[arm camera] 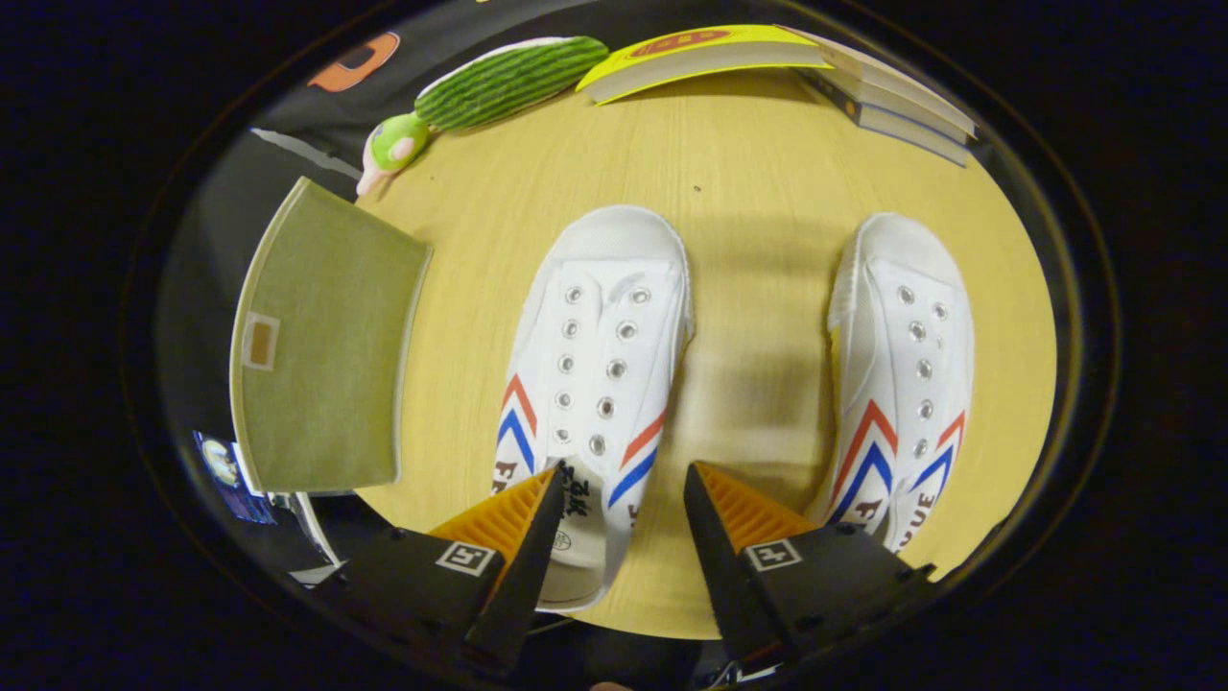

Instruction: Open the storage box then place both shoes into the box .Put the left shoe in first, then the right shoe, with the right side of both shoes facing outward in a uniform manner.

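With the fingers (624,480) spread and holding nothing above the left shoe's (595,374) heel near the worktop's (758,173) front edge, first lift the seemingly still-closed storage box (321,345) lid at the left edge.

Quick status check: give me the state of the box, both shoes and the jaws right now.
Storage box: lid closed, left of the shoes.
Left-hand shoe: upright on the table, unlaced, toe pointing away, heel by the jaws.
Right-hand shoe: upright on the table, untouched.
Gripper: jaws open, holding nothing.
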Motion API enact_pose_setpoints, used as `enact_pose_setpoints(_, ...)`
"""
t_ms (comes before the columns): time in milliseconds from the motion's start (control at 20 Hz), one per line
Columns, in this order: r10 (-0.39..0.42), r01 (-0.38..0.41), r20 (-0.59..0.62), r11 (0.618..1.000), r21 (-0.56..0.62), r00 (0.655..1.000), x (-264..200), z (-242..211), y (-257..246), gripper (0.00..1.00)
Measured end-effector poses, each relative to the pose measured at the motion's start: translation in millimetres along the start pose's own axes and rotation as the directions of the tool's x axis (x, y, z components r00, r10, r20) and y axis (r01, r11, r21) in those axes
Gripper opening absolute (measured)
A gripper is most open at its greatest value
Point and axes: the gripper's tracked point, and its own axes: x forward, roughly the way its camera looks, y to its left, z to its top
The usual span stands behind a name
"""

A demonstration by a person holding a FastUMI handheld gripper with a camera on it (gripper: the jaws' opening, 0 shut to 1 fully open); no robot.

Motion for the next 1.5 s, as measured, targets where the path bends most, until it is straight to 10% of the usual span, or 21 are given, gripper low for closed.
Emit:
enact_pose_setpoints(200, 0.062, -0.059, -0.027, 0.992, 0.116, 0.998, 2.4, -0.7, 6.9, 0.27)
enact_pose_setpoints(400, 0.127, -0.125, 0.001, 0.975, 0.183, 0.992, 0.4, -0.1, 7.5, 0.08)
enact_pose_setpoints(950, 0.238, -0.257, 0.11, 0.941, 0.219, 0.965, -79.0, 8.8, 51.3, 0.06)
enact_pose_setpoints(1500, 0.28, -0.289, 0.157, 0.957, 0.038, 0.947, -196.1, 30.8, 248.1, 0.06)
